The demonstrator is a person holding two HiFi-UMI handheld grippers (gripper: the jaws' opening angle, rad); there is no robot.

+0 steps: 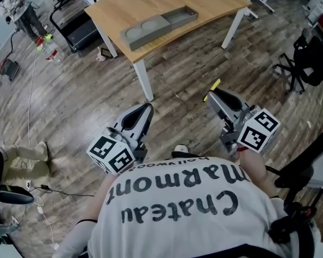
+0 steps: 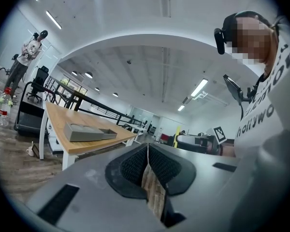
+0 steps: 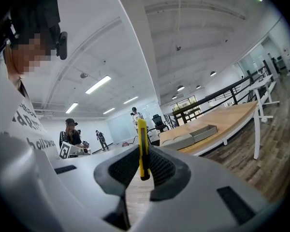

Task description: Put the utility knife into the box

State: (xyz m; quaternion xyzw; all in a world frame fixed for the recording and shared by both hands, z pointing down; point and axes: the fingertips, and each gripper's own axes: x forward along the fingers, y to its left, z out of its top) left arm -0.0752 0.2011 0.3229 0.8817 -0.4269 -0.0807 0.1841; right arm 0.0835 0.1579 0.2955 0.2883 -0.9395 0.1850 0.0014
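A yellow utility knife (image 3: 142,149) stands upright between the jaws of my right gripper (image 3: 142,154), which is shut on it. In the head view the knife (image 1: 212,89) sticks out past the right gripper (image 1: 215,95), over the wooden floor. My left gripper (image 1: 145,109) is beside it at the same height; its jaws (image 2: 147,148) meet with nothing between them. The grey box (image 1: 159,26) lies on the light wooden table (image 1: 215,1) ahead, well apart from both grippers. It has an open compartment at its right end. The box also shows in the left gripper view (image 2: 89,132) and in the right gripper view (image 3: 191,137).
The table's white legs (image 1: 145,79) stand between me and the box. A black cart (image 1: 70,20) is left of the table, with bottles (image 1: 49,51) and cables on the floor near it. A black office chair (image 1: 307,58) stands at right. Another person (image 1: 19,7) stands far left.
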